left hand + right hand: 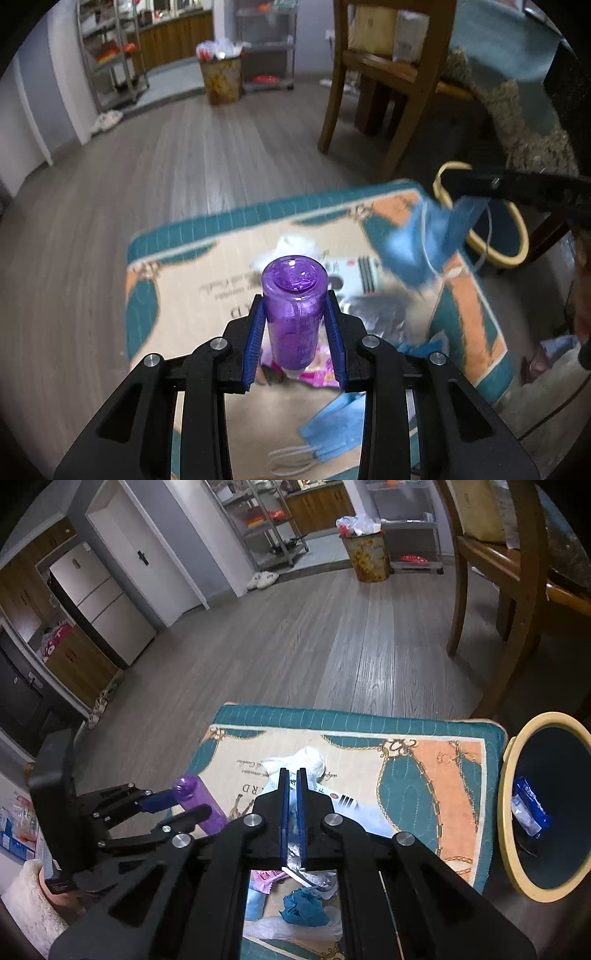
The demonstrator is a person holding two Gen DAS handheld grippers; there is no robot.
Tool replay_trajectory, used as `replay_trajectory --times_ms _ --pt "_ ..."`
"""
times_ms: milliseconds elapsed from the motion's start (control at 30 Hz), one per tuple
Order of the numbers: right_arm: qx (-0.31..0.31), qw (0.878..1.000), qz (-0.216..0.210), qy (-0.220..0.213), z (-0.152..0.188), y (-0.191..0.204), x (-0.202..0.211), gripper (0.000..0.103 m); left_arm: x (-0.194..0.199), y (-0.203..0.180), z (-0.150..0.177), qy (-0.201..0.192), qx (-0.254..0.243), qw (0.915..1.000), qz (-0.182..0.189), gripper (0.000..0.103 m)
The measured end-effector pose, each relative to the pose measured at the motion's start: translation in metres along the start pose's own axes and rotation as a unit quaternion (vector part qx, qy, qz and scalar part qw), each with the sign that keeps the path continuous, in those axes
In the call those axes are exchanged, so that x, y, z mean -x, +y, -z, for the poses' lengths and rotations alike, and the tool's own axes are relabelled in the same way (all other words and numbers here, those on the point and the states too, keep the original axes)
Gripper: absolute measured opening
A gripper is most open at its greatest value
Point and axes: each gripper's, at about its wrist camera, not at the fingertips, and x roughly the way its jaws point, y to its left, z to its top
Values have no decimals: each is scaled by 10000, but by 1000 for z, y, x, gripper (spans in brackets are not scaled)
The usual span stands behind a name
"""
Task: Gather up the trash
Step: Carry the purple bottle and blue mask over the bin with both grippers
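My left tongs (295,314) are clamped on the purple bottle (293,299), lifted above the mat (177,280). My right tongs (292,775) are pressed together on a blue mask (424,240), left of the bin (506,812).

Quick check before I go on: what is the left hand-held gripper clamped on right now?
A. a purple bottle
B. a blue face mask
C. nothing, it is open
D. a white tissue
A: in the left wrist view the left hand-held gripper has its blue pads pressed on both sides of the purple bottle, lifted above the mat.
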Motion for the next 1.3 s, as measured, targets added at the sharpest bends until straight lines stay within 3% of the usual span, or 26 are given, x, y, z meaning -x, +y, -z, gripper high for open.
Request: replay_trajectory --times_ms 233,567,967,1300 --pt "-81 9999 63 10 5 -12 9 3 23 -2 -14 -394 11 9992 36 34" --pt "-419 9975 230 -518 -4 -49 59 3 36 -23 -29 -758 -102 9970 98 34" --pt "-975 9824 972 -1259 -10 -145 134 3 9 -77 -47 -780 -521 9951 321 34" --pt "-1422 9724 1398 -1213 6 -216 151 3 -25 -130 -68 -756 -779 9922 605 34"
